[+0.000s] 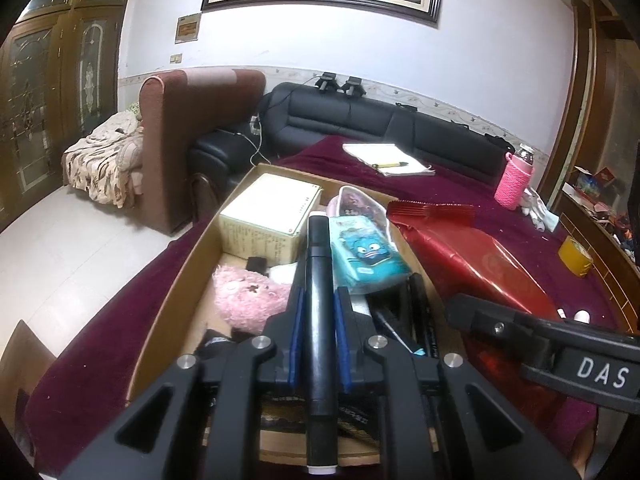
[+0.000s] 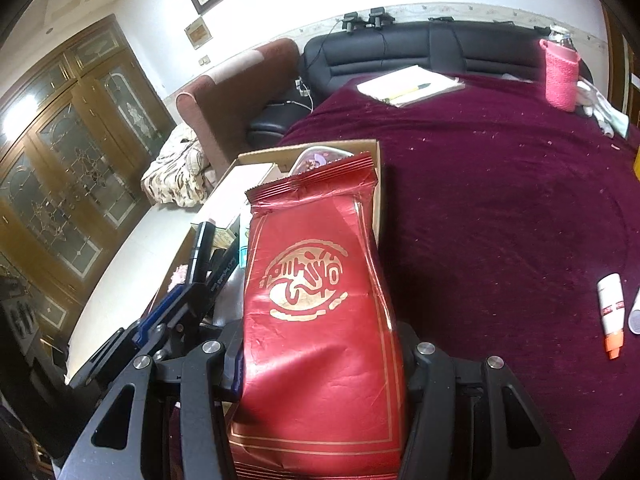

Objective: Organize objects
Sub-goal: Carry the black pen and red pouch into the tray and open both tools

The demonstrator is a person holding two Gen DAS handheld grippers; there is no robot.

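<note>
Black marker [image 1: 319, 312] in left claw [image 1: 319, 336] | red bag [image 2: 320, 320] in right claw [image 2: 320, 364]

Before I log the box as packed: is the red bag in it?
Out. The right tool holds the red bag above the box edge.

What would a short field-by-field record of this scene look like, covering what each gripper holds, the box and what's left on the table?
left gripper: shut on black marker, over the box
right gripper: shut on red foil bag, beside the box
cardboard box: holds cream tin, pink plush, teal pack
table cloth: maroon
still out: notebook with pen, pink sleeved bottle, small tube
</note>
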